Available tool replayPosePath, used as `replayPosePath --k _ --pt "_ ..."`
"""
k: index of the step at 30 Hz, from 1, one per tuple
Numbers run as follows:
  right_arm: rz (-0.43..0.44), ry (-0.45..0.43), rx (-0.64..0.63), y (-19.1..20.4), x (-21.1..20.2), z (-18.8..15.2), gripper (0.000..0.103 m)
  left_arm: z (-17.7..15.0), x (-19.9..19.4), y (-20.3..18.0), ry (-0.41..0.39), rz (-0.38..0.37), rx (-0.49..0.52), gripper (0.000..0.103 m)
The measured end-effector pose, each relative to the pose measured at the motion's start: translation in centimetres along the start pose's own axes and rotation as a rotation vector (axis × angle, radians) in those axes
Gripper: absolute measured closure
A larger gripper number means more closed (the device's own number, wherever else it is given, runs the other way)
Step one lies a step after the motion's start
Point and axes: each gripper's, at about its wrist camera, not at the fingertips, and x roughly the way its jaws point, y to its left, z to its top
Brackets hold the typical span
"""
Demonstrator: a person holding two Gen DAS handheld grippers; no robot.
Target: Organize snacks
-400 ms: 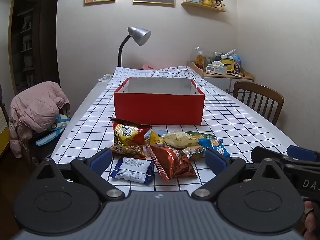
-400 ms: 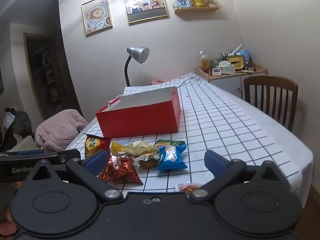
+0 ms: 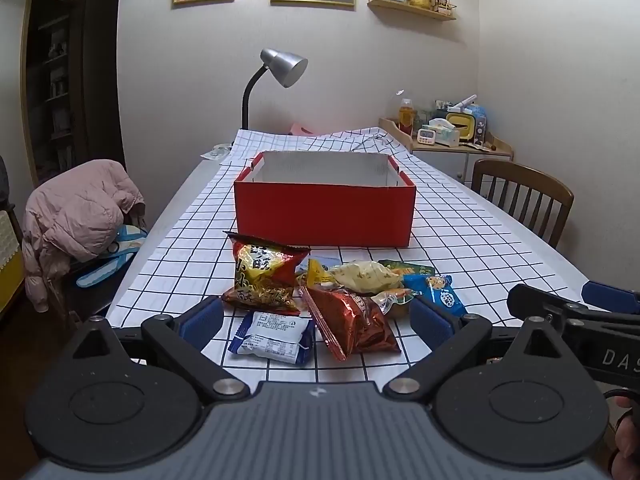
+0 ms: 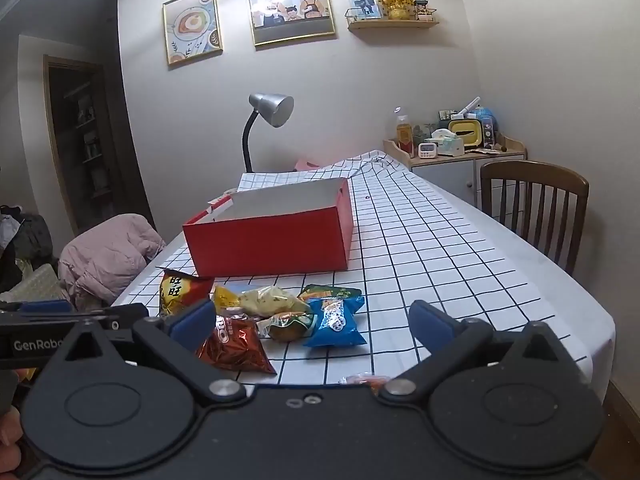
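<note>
A pile of snack packets lies on the checked cloth covering the surface (image 3: 460,220), just in front of an open red box (image 3: 324,216) that stands upright. In the left wrist view the left gripper (image 3: 318,320) hovers low over the near edge of the pile, its blue-padded fingers (image 3: 202,318) spread wide and grasping nothing; between them lie a white and blue biscuit packet (image 3: 272,338) and a shiny red-brown bag (image 3: 352,322). Behind these are a red and gold bag (image 3: 266,276) propped upright, a pale yellow packet (image 3: 366,276) and a blue packet (image 3: 436,294), all touching or overlapping. The right gripper (image 4: 316,320) is held beside the left one, its fingers likewise released and wide apart, above the blue packet (image 4: 336,320) and the red-brown bag (image 4: 234,344). A small orange packet (image 4: 366,382) lies apart, close under the right gripper. A grey desk lamp (image 3: 280,68) stands beyond the box.
</note>
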Motion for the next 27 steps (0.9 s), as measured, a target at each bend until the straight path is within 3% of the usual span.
replayPosePath --k 27 --pt "0.028 0.006 -0.01 0.15 0.04 0.32 0.0 -0.11 -0.77 0.15 0.016 -0.008 -0.019 0.003"
